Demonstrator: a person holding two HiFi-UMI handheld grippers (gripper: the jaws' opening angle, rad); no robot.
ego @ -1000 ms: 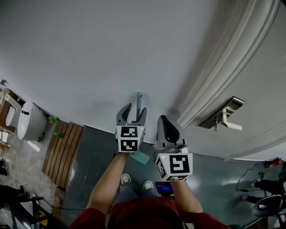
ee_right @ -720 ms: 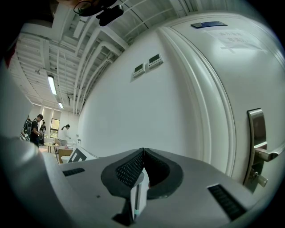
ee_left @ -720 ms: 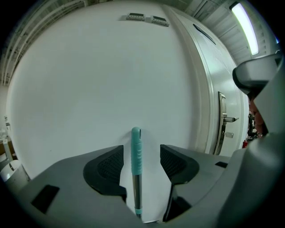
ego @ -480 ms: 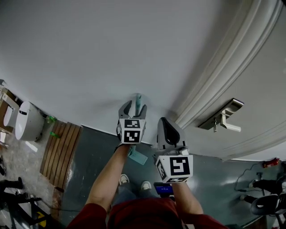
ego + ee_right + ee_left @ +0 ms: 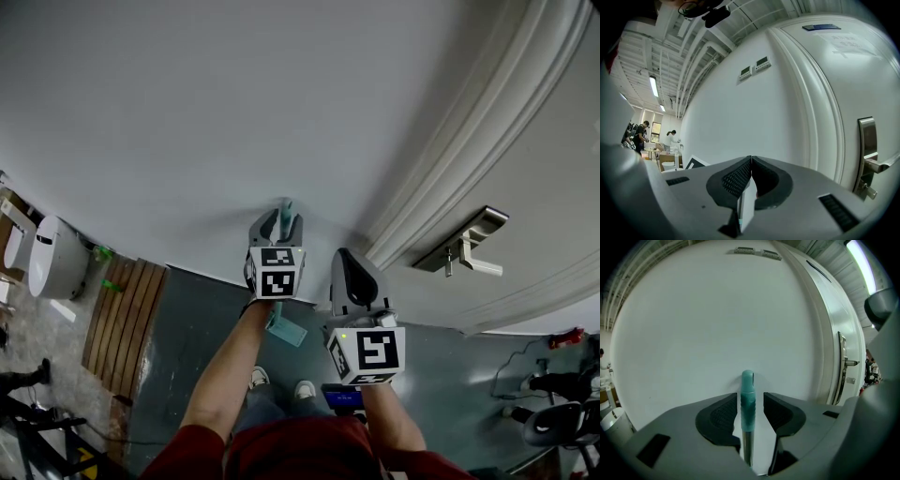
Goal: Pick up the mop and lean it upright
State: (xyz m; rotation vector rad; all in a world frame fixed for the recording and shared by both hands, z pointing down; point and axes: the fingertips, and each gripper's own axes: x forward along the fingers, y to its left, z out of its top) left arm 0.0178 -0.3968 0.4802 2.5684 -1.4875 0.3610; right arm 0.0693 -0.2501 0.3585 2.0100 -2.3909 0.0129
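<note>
The mop [image 5: 747, 386] is seen upright against the wall [image 5: 717, 324], ungripped between the left gripper's [image 5: 750, 398] narrow jaws, which have just been closing, while the right gripper's [image 5: 751, 162] are shut; leaning is judged underway, with a firm grip needed next.

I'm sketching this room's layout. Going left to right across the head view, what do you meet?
First a white rounded container → wooden slatted panel → left gripper, its jaws just now closing around the mop handle, pads not yet pressing it → right gripper, shut → door handle.
</note>
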